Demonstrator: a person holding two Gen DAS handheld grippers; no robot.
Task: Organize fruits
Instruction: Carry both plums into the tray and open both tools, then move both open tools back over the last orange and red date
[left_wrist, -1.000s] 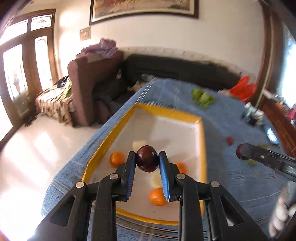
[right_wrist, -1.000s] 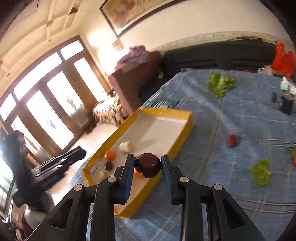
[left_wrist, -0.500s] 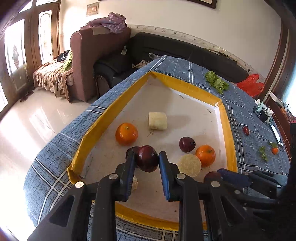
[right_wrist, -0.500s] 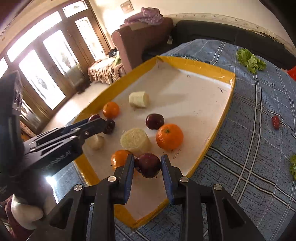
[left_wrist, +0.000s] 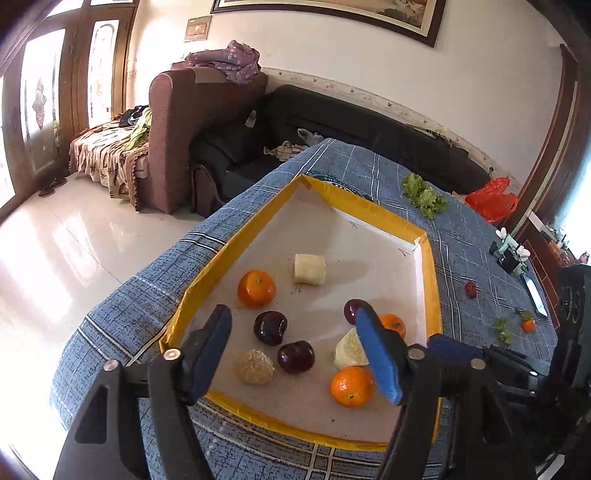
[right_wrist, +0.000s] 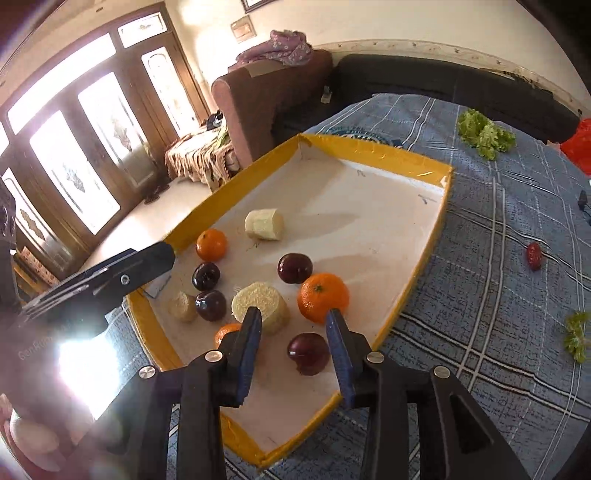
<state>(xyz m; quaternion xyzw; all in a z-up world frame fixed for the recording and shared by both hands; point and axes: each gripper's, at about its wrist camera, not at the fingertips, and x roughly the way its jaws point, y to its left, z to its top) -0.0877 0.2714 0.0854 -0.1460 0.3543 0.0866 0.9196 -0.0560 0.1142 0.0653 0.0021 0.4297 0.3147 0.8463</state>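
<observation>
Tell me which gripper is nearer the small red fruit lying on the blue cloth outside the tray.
Right. The right gripper hangs over the tray's near corner on the side facing the small red fruit; the left gripper is over the tray's opposite side. Both have jaws opening.

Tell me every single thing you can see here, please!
tray: one, yellow rim and white floor, on the tablecloth
tablecloth: one, blue checked, over the table
mandarins: three, orange, in the tray
plums: four, dark red, in the tray
pale chunks: three, cream, in the tray
lettuce: one bunch, green, far end of the cloth
small red fruit: one, red, on the cloth right of the tray
armchair: one, brown, behind the table
left tool: black, blue pads, jaws opening, empty, over the tray
right tool: black, blue pads, jaws opening, either side of one plum
</observation>
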